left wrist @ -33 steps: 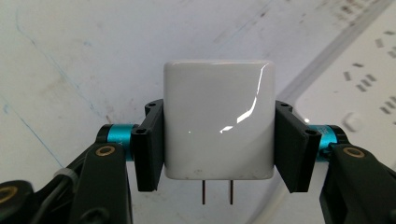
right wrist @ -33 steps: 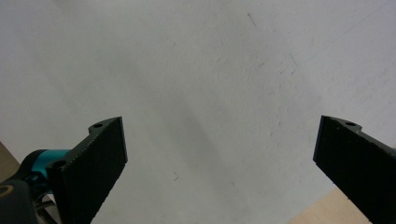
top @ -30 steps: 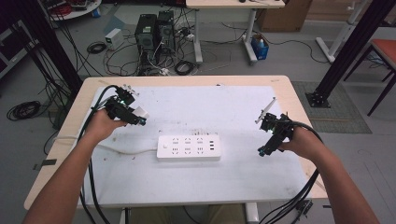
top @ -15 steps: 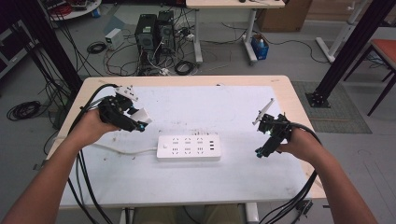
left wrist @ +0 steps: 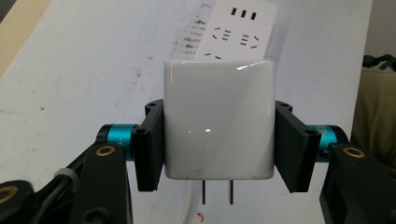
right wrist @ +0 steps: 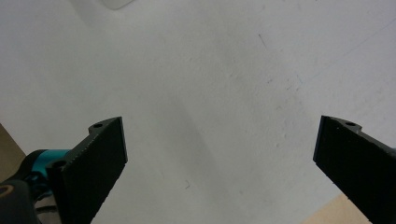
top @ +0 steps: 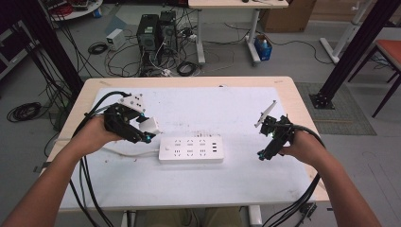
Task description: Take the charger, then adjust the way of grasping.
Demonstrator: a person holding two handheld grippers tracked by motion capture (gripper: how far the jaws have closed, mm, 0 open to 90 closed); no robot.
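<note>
Left gripper (top: 142, 130): jaws clamped on both sides of a white charger (left wrist: 218, 119), held clear of the table (top: 246, 184) just left of the white power strip (top: 190, 150), two flat prongs showing beneath the block. Right gripper (top: 270, 142): jaws spread wide, holding nothing, over bare table well to the right of the strip. Step in hand, by judgement, plugging in: best done with prongs squared to a two-slot socket, pressed straight, strip steadied by the free gripper against sliding.

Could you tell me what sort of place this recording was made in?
Probably a lab or workshop: computer towers and loose cables on the floor, black frame posts, and a worktable.
</note>
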